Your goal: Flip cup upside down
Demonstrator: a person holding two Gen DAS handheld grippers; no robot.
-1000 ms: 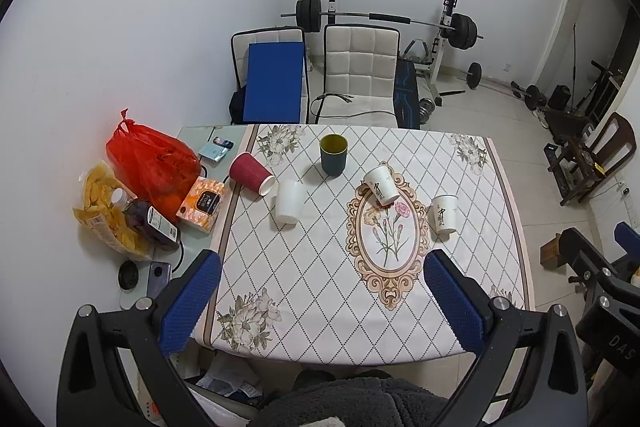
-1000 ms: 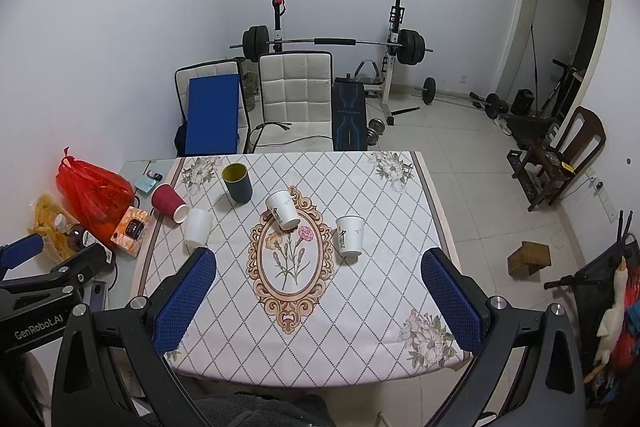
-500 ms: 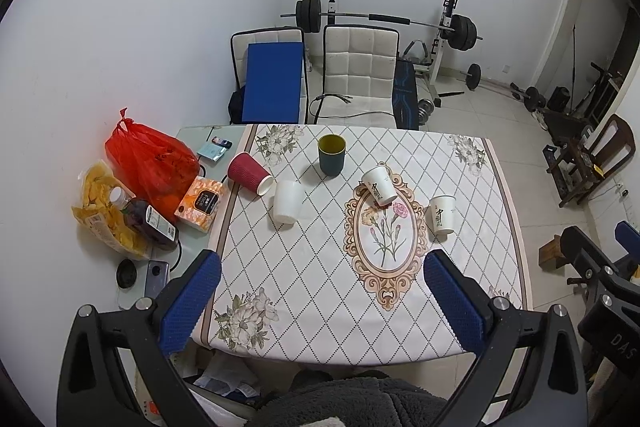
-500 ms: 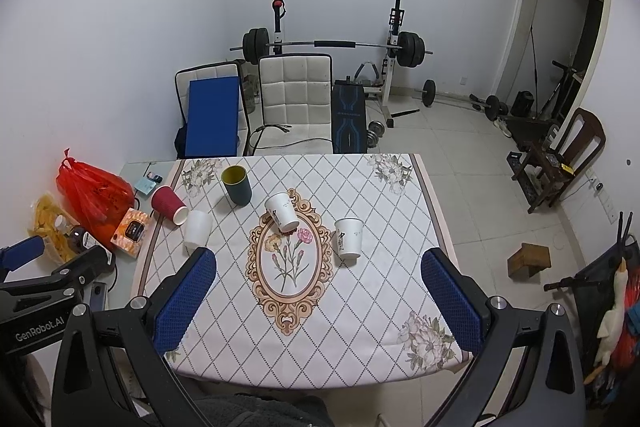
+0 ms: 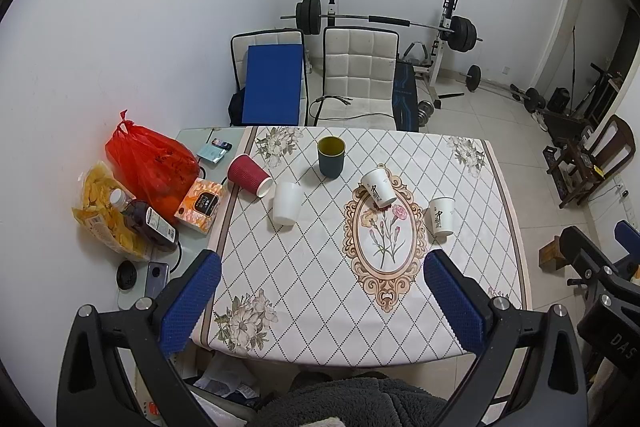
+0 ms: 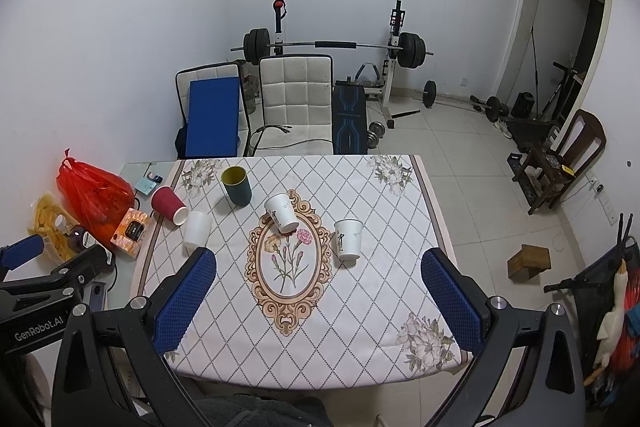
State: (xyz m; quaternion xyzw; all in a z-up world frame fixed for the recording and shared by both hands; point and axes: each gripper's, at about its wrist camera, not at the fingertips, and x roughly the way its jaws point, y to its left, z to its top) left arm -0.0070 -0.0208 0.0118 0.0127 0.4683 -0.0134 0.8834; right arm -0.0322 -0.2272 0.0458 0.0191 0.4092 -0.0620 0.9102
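Both wrist views have drifted slightly back and up over the last second, so the table [image 5: 472, 315] sits a little lower and smaller in frame while the cups keep their places. Five cups stand or lie on the patterned cloth: a red cup [image 5: 249, 174] on its side at the left edge, a plain white cup [image 5: 286, 203] just beside it, a dark green cup [image 5: 331, 157] upright toward the far side, a printed white cup [image 5: 379, 186] tipped over on the floral medallion, and a second printed cup [image 5: 441, 216] upright to its right. The left gripper [image 5: 322, 301] and right gripper [image 6: 319, 297] hang above the near edge, jaws released and spread wide, holding nothing. A red bag [image 5: 150, 163] lies left of the table.
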